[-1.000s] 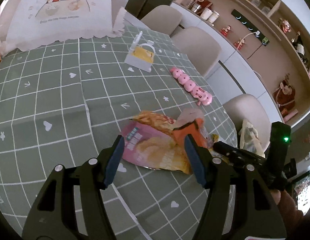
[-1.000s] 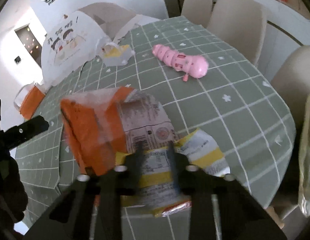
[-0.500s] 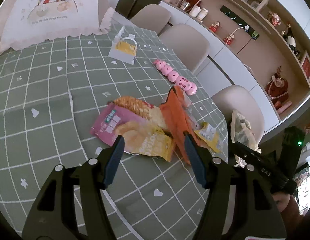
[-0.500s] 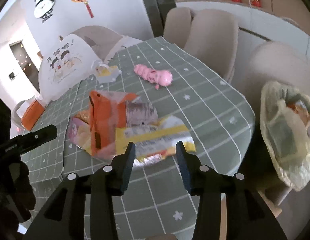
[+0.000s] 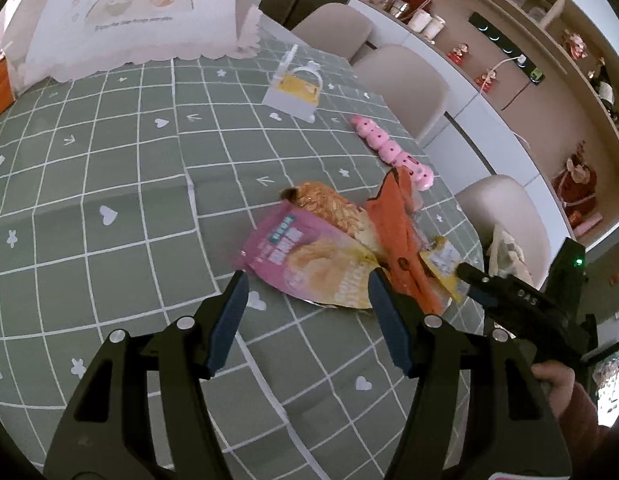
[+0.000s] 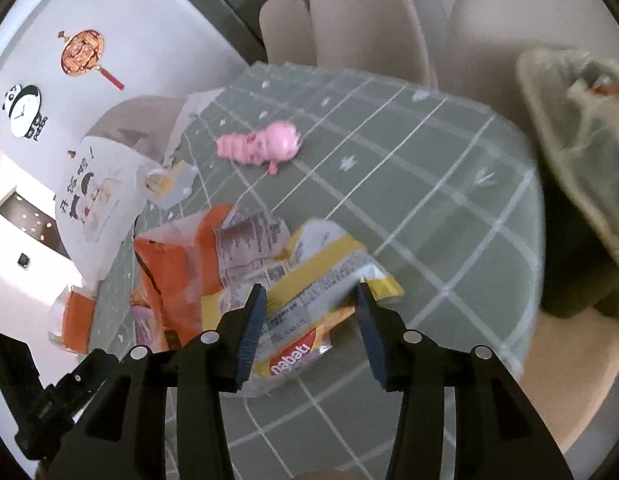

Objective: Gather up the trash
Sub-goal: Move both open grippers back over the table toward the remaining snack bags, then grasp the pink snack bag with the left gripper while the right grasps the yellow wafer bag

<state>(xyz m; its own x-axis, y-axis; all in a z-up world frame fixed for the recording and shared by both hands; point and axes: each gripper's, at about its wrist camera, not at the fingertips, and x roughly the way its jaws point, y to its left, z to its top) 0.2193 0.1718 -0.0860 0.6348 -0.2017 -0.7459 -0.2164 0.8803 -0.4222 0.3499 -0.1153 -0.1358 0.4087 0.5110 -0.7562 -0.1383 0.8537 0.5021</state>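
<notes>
Trash = 4 empty snack wrappers, piled overlapping near worktop's edge, by the chairs. Pink chip bag [image 5: 309, 264] lies flat, crumpled, w/ yellow chip print. Golden-orange bag [image 5: 329, 208] partly under it, toward worktop center. Orange wrapper [image 6: 169, 256] torn open, one flap sticking up, printed white inner side showing. Yellow nabati wafer wrapper [image 6: 309, 304] flattened, closest to the edge, touching the orange one.

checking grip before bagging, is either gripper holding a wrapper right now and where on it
Nothing is held. The left gripper and the right gripper are both open, over the wrappers.
</notes>
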